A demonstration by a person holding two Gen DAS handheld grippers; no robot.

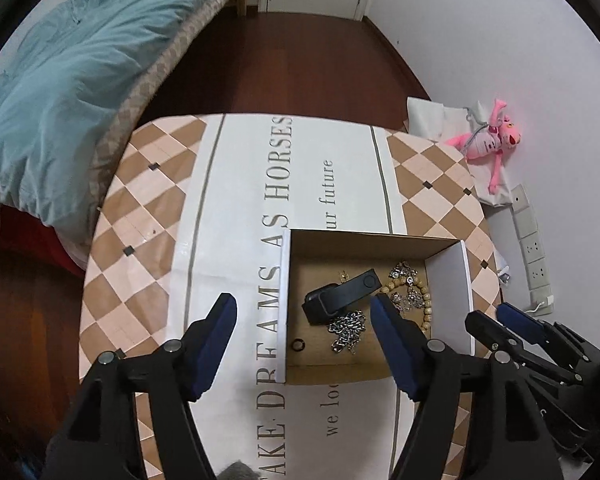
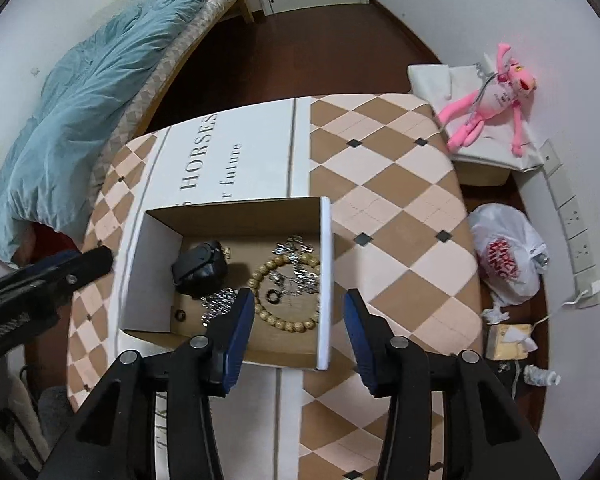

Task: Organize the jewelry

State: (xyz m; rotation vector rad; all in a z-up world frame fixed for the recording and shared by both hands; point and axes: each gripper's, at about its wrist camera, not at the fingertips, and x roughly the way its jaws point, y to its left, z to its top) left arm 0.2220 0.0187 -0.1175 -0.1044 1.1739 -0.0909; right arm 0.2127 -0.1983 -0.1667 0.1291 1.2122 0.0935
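Note:
An open cardboard box (image 1: 285, 300) (image 2: 325, 280) stands on the table. In it lie a black watch (image 1: 340, 292) (image 2: 200, 270), a silver chain (image 1: 348, 330) (image 2: 218, 306), a wooden bead bracelet (image 1: 426, 304) (image 2: 288, 320), a sparkly silver piece (image 1: 404, 272) (image 2: 296, 276) and a small black ring (image 1: 298, 346) (image 2: 180, 314). My left gripper (image 1: 304, 308) is open and empty above the box's left wall. My right gripper (image 2: 300, 300) (image 1: 486, 316) is open and empty above the box's right wall.
The table (image 1: 148, 208) (image 2: 400, 200) has a checkered cloth with a white lettered runner. A bed with a blue duvet (image 1: 60, 80) lies to the left. A pink plush toy (image 2: 492, 96), a plastic bag (image 2: 504, 252) and a wall power strip (image 2: 572, 216) are on the right.

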